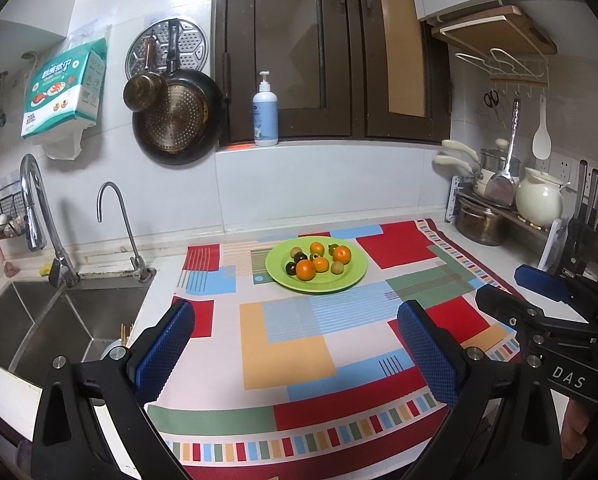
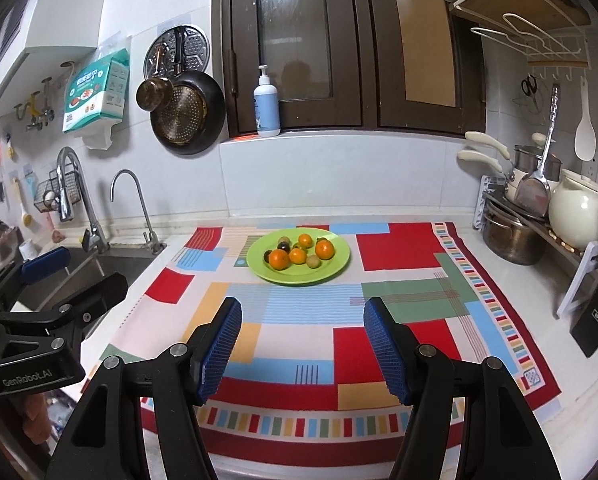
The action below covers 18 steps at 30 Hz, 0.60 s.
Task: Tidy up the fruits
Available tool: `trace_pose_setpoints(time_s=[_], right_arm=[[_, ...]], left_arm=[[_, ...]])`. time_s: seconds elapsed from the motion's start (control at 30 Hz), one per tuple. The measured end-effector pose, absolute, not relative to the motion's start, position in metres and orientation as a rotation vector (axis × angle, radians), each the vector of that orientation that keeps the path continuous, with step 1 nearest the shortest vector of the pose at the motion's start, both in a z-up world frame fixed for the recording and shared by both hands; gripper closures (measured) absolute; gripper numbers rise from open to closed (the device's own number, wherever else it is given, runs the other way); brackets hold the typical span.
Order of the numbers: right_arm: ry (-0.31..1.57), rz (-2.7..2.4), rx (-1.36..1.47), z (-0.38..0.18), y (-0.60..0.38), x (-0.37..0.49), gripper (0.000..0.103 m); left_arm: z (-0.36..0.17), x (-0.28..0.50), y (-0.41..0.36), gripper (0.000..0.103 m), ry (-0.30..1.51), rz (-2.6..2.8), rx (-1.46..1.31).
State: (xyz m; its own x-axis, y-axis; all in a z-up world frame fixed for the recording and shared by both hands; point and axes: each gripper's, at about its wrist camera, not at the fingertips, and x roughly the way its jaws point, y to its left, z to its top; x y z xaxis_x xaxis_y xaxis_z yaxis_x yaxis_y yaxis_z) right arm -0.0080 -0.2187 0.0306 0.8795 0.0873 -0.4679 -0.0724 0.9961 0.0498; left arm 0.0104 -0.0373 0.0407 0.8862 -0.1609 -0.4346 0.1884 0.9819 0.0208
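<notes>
Both the left gripper [image 1: 295,344] and the right gripper [image 2: 303,344] hang side by side, tilted downward, jaws apart, apparently holding nothing.

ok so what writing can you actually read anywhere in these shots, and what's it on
"DAS": on the right hand-held gripper, seen from the left wrist view.
"GenRobot.AI": on the left hand-held gripper, seen from the right wrist view.
"200": on the green and white box on the wall; its other print is unreadable.
Pump bottle label: too blurred.

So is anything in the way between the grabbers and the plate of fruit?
Nothing visible. Only bare patterned cloth lies between the open left gripper, the open right gripper and the green plate of fruit.
</notes>
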Motion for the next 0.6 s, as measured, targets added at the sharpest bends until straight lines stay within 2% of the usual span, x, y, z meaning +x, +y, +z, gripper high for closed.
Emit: trace_pose_setpoints(time_s=[0.6], right_arm=[[0.487,0.105,0.027,0.032,-0.220,-0.015,0.038]], left_arm=[[0.044,-0.001,-0.037,0.000,0.424,-0.158,0.071]])
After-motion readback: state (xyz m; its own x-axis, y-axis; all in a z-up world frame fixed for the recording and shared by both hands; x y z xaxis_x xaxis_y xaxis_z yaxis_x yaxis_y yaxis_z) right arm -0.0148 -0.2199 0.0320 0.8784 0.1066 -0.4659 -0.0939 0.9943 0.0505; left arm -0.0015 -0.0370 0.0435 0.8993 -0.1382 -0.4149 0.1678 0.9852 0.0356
